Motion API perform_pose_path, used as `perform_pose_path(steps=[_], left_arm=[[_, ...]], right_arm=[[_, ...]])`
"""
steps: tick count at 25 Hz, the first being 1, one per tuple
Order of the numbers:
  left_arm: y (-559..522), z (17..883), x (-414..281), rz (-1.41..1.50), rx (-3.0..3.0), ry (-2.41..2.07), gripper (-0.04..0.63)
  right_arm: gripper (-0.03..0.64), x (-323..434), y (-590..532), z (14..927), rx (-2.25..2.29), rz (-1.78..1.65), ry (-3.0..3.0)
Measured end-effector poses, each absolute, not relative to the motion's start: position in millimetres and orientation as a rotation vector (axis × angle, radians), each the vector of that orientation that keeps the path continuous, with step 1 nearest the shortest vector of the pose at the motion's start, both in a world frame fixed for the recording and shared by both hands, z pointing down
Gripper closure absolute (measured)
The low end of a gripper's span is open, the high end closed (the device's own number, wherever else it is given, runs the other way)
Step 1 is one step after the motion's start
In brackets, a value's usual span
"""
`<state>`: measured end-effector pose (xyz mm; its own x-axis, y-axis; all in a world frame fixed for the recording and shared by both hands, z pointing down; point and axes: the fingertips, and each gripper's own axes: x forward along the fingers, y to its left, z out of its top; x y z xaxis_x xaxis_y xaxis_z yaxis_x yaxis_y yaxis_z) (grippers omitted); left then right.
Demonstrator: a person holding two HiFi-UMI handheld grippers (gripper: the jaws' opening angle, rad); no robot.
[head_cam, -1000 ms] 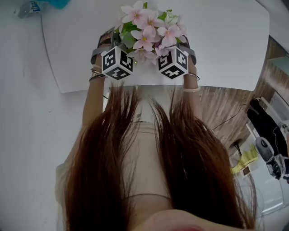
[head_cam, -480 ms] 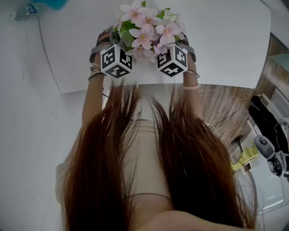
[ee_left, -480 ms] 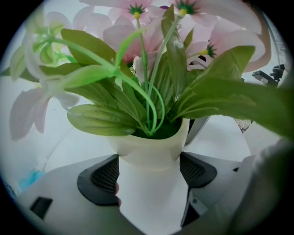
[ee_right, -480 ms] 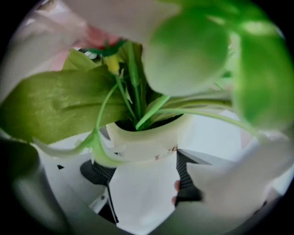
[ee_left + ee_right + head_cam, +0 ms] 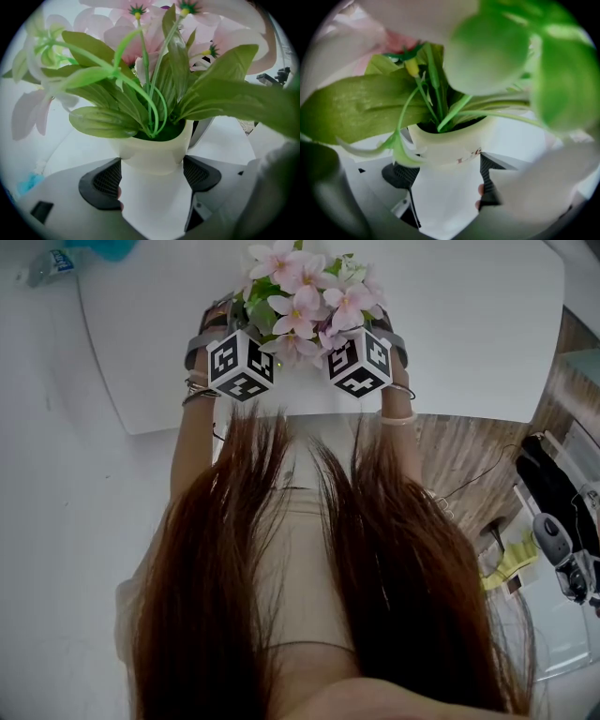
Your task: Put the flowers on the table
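A bunch of pink flowers (image 5: 305,296) with green leaves stands in a white pot (image 5: 152,159), held over the near part of the white table (image 5: 469,324). My left gripper (image 5: 239,334) holds the pot from the left and my right gripper (image 5: 375,334) from the right. In the left gripper view the dark pads (image 5: 108,180) press the pot's sides below its rim. The right gripper view shows the same pot (image 5: 450,140) pinched between that gripper's pads (image 5: 487,183). Leaves hide the pot in the head view. I cannot tell whether its base touches the table.
A blue object (image 5: 103,247) and a small bottle-like item (image 5: 47,263) lie at the table's far left. Wooden floor (image 5: 469,465) lies right of the person, with a black bag (image 5: 553,493) and other gear on it. Long hair hangs across the lower head view.
Both grippers and the flowers have shifted slightly farther over the table. The grip on the pot is unchanged.
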<state>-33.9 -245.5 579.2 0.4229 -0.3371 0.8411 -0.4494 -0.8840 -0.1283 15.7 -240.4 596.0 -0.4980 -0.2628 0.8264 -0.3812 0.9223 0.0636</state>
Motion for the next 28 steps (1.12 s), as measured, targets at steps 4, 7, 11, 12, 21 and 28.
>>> perform_pose_path(steps=[4, 7, 11, 12, 21, 28], left_arm=[[-241.6, 583.3, -34.2, 1.463, 2.543, -0.701, 0.176], [-241.5, 584.0, -32.3, 1.468, 2.535, -0.678, 0.177], [-242.0, 583.9, -32.7, 1.474, 2.529, -0.663, 0.176], [-241.2, 584.5, -32.7, 1.473, 2.526, -0.655, 0.178], [-240.4, 585.5, -32.6, 1.465, 2.524, -0.628, 0.176], [-239.8, 585.5, -32.9, 1.454, 2.532, -0.611, 0.176]], right_arm=[[0.198, 15.9, -237.9, 597.0, 0.451, 0.173, -2.116], [0.198, 18.2, -239.6, 595.5, 0.444, 0.181, -2.111], [0.198, 18.0, -238.7, 596.3, 0.436, 0.193, -2.105], [0.198, 17.9, -238.3, 596.6, 0.433, 0.197, -2.104], [0.198, 18.0, -236.7, 597.5, 0.421, 0.216, -2.096], [0.198, 18.0, -235.4, 597.8, 0.421, 0.229, -2.096]])
